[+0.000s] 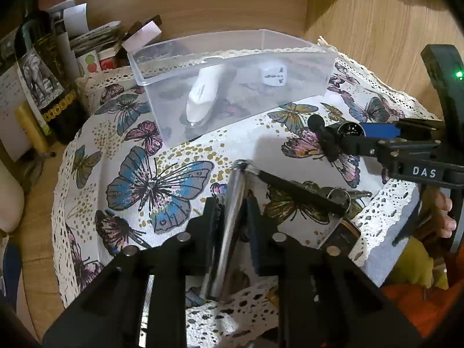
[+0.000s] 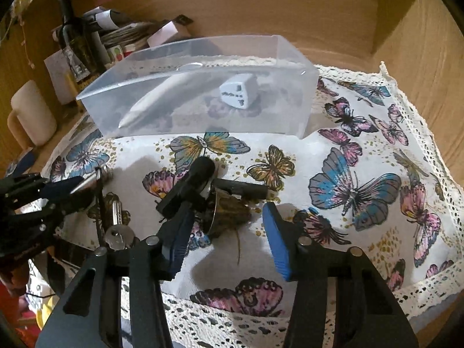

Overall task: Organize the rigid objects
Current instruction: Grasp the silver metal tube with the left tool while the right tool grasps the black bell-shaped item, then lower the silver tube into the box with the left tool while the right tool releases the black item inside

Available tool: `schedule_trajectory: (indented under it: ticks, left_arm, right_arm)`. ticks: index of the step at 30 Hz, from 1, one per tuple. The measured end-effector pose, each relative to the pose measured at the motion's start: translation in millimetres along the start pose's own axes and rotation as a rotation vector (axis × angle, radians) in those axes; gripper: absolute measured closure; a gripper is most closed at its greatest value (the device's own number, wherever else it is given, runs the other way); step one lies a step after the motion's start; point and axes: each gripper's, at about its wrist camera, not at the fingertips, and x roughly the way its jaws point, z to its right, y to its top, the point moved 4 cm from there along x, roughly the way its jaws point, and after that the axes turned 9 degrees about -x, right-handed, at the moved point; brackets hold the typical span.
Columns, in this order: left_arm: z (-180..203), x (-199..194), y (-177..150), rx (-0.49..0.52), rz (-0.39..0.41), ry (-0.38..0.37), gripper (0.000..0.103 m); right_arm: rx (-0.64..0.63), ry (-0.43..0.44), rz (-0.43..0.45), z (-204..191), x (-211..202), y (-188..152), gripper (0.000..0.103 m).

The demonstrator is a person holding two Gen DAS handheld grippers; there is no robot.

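While the left claw (image 1: 232, 217) is closed on the metal rod (image 1: 229, 226), likely stiff and slippery, best held mid-shaft, the right claw (image 2: 226, 232) gapes empty around the flashlight (image 2: 188, 185).

Both wrist cams low, close over butterfly cloth (image 1: 162, 179), facing clear bin (image 2: 203, 92), shared by both views.
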Motion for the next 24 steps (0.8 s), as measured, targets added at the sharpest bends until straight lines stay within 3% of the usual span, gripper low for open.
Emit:
schedule_trajectory:
  ticks: [5,7,16,24]
  left_arm:
    - [-1.8,3.5,4.0,-0.023,0.005,0.005,0.088]
    - [-2.4,5.2,5.8,-0.031,0.011,0.014,0.088]
    - [-6.0,-8.4,17.3,-0.064,0.048,-0.014,0.088]
    - [-8.3,-40.5,44.5,-0.097,0.157,-0.035,0.088]
  right_arm:
    - [-0.031,-0.031,0.004,-5.8,4.8,-1.4,0.058]
    - [-0.03,-0.043,0.008,-5.5,4.9,-0.1,0.069]
    - [-0.016,-0.083,0.081,4.3,-22.4,9.7,0.07]
    - [-0.028,-0.099,0.204,5.8,-57.6,39.6,0.069]
